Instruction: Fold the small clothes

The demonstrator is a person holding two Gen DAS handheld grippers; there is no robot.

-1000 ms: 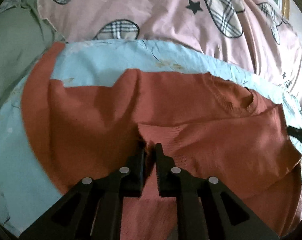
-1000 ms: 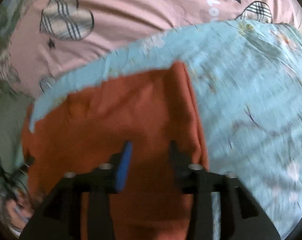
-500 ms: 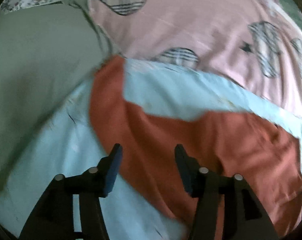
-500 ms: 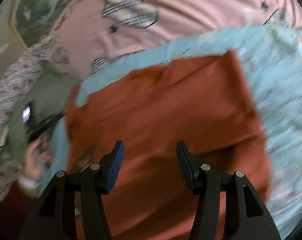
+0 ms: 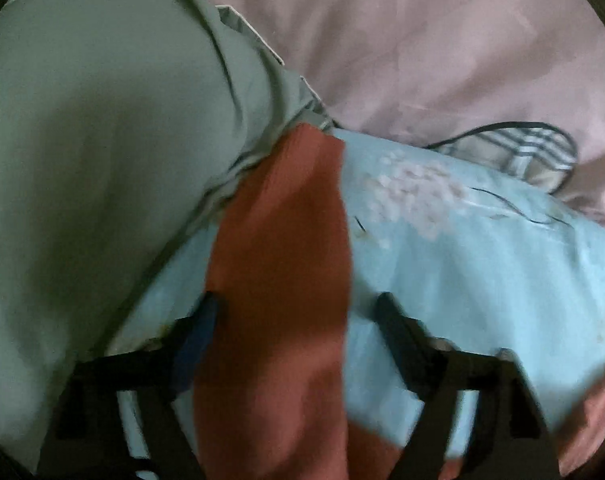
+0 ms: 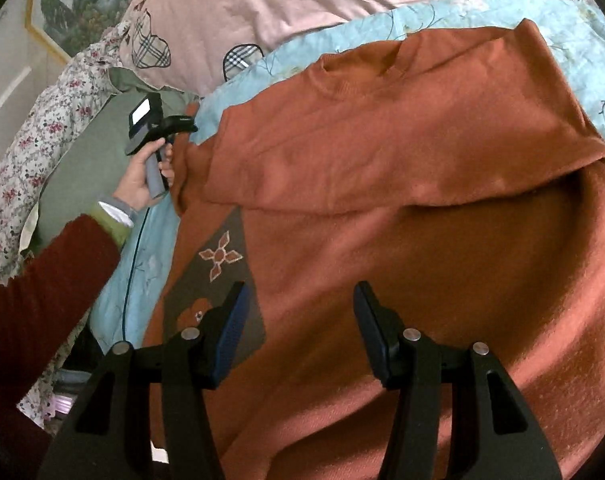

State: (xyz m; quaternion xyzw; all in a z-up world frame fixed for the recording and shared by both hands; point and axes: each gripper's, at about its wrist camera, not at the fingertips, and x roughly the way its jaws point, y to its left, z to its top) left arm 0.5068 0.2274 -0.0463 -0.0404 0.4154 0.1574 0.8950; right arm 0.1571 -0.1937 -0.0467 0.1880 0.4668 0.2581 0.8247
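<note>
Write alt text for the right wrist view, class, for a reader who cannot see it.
An orange sweater lies partly folded on a light blue floral sheet, with the open right gripper hovering over it. At left, the person's left hand holds the other gripper beside a green pillow.

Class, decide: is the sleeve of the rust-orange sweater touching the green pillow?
Touching. The left wrist view shows the sleeve tip tucked against the green pillow edge, with no blue sheet between them there.

The left wrist view is looking close along its fingers (image 5: 394,332) at one sleeve of the orange sweater (image 5: 282,240). The right wrist view is sitting farther back, facing down over that sweater (image 6: 402,184), sharing the sleeve.
</note>
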